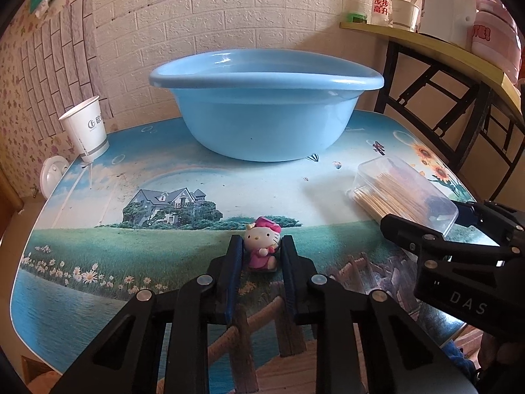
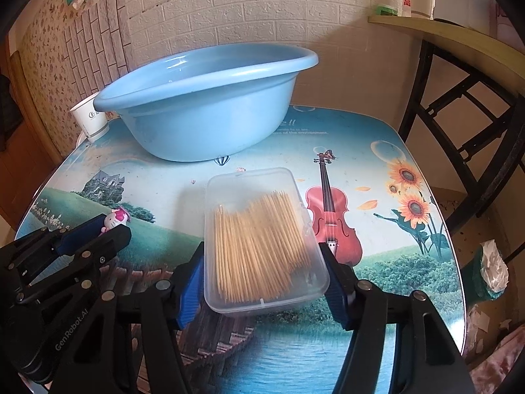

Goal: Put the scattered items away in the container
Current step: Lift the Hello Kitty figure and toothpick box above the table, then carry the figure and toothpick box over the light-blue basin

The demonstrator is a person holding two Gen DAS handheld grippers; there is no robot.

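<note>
With the left gripper (image 1: 261, 246) clenched on the cat figurine (image 1: 262, 246), the right gripper's (image 2: 262, 262) released jaws are best squared on the toothpick box (image 2: 259, 239).

A small table (image 2: 377, 164) printed with a landscape scene carries a blue basin (image 2: 203, 111) toward its far edge, a paper cup (image 1: 86, 128) at the far left corner, a clear box of toothpicks (image 2: 259, 239) near the right edge, and a cat figurine (image 1: 262, 246) by the near edge.
</note>
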